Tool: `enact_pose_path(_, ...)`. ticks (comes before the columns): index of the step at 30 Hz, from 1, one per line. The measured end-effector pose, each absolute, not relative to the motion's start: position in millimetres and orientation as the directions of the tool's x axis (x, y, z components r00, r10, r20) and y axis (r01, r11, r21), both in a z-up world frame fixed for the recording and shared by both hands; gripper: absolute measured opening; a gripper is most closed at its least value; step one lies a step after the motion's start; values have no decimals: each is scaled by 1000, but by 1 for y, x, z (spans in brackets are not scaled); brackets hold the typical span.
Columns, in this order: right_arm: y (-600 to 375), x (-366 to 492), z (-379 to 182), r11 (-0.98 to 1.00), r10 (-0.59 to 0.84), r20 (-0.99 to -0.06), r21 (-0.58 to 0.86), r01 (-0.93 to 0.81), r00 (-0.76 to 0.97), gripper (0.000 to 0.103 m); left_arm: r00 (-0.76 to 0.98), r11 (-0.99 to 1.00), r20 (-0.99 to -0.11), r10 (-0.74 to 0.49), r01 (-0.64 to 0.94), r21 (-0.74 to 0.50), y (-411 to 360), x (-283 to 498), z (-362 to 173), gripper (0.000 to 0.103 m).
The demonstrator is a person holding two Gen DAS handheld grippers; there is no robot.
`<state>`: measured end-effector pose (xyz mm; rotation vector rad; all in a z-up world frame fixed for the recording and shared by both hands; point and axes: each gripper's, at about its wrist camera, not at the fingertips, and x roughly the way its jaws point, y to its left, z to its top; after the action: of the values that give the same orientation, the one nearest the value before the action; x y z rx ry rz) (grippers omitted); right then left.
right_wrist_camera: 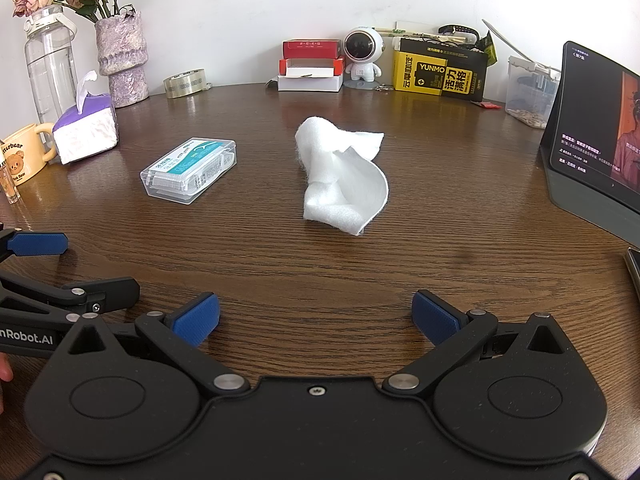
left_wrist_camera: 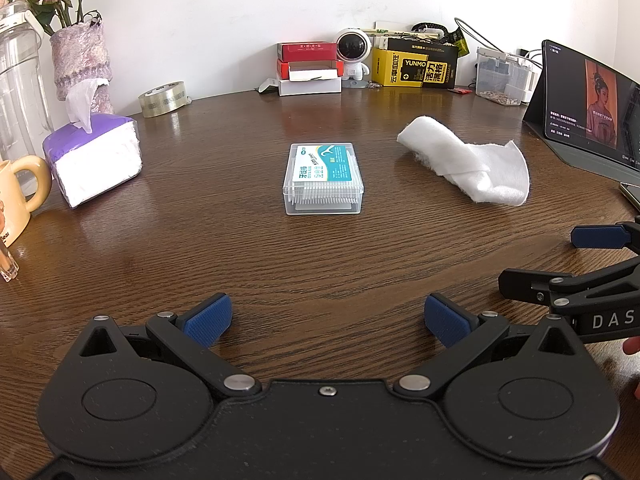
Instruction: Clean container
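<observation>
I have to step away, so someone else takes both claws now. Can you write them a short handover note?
Left claw: open, empty, low over the table, facing the clear floss-pick container.
Right claw: open, empty, facing the white cloth.
Container lies closed, flat, mid-table; cloth lies crumpled to its right, apart from it.
Done: nothing yet.
Left: pick up cloth, steady container, wipe it.

A dark brown wooden bench (left_wrist_camera: 320, 264) with a clear grain fills the lower part of both views, and its far edge meets a plain white wall (left_wrist_camera: 248, 4). Bright, even light falls on the wall, and the wood shows soft reflections on the far left side. Along the wall stand a purple vase (right_wrist_camera: 122, 58) with dried roses, a clear water bottle (right_wrist_camera: 50, 66), and a yellow and black box (right_wrist_camera: 438, 70). On the far right leans a tablet (right_wrist_camera: 600, 120) with a lit screen.
</observation>
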<state>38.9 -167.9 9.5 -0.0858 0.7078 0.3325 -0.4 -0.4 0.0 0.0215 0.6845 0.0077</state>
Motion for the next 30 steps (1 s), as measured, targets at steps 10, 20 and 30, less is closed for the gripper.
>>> enact_pose_path(10,-168,39,10,944,270,-651,34,-328,710,103,775,1000,-632,14,0,22,0,0,0,103)
enact_pose_path(20,-166,41,7,943,274,-649,37,-330,710,103,775,1000,-632,14,3,25,-1,0,0,103)
enact_pose_path(30,-184,36,25,936,332,-537,82,-344,776,102,808,999,-588,17,10,42,-7,17,25,103)
